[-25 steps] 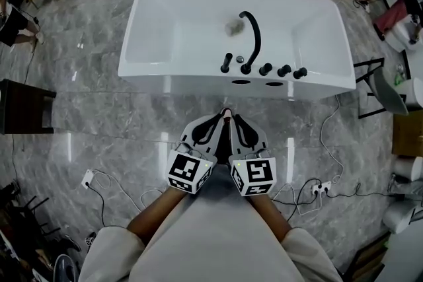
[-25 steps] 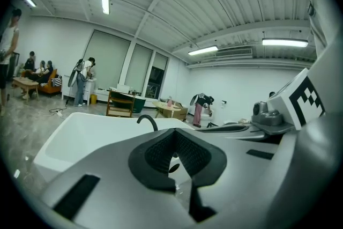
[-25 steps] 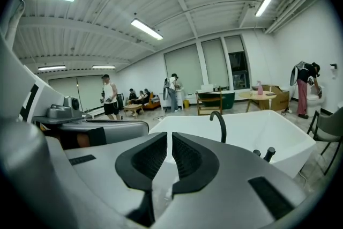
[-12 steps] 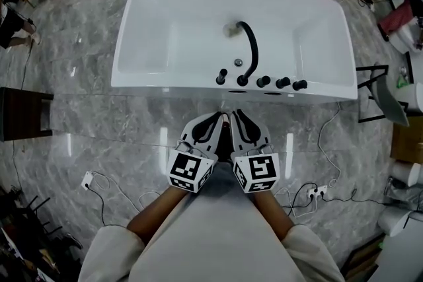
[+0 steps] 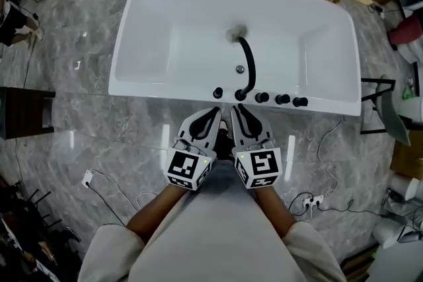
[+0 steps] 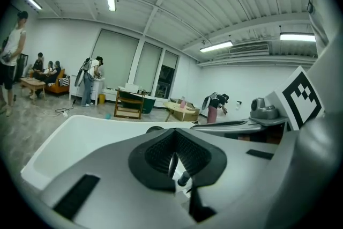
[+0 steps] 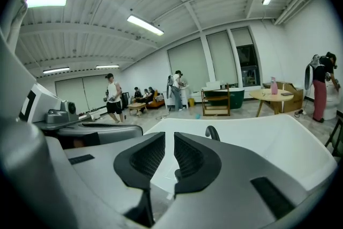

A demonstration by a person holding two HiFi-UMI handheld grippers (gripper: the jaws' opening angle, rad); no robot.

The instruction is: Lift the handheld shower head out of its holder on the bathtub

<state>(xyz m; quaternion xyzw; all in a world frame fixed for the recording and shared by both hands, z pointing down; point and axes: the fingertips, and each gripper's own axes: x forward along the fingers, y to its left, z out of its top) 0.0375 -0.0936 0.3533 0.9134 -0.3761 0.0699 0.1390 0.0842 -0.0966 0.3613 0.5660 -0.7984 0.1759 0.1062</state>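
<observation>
— Where is the thing I'm after?

— The handheld shower head (image 5: 217,93) stands upright in its holder on the near rim of the white bathtub (image 5: 165,43). It is at the left end of a row of black fittings. Just beside it is the foot of the curved black spout (image 5: 250,63), which arches over the basin. Three black knobs (image 5: 282,100) follow to the right.

— And where are my grippers?

— You hold them side by side over the grey marble floor (image 5: 99,129), tips pointing at that near rim. Your left gripper (image 5: 215,114) is just short of the shower head and apart from it. Your right gripper (image 5: 236,110) points toward the spout's foot and touches nothing.

— What about the fingers?

— On the left the pads are all but together, with only a sliver of light between them and nothing held. On the right the jaws have just been opening. They stand at a narrow gap with nothing between them.
</observation>
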